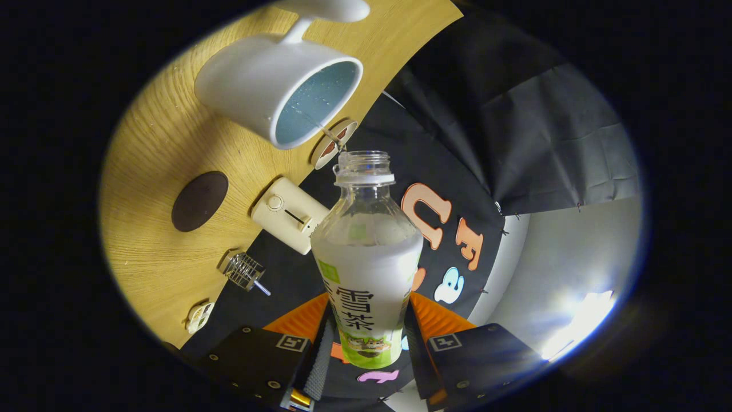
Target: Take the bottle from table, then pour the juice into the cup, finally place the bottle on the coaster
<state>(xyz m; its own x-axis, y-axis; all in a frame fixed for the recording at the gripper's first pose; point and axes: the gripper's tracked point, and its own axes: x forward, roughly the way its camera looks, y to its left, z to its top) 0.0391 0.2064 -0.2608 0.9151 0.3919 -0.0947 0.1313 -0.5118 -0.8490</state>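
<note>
We are in the pouring step: our tool (366, 343) is clamped on the uncapped juice bottle (366, 269), tipped so a thin stream runs from its mouth into the white cup (274, 86) on the desk (154, 149). Next we must right the bottle and carry it to the dark round coaster (199, 201).

The camera rides on the tool (366, 343), looking forward along its two fingers, which clamp the bottle (366, 257) close ahead. The whole view is rolled sideways: the counter (154, 240) stands tilted, the cup (280, 86) just beyond.
</note>
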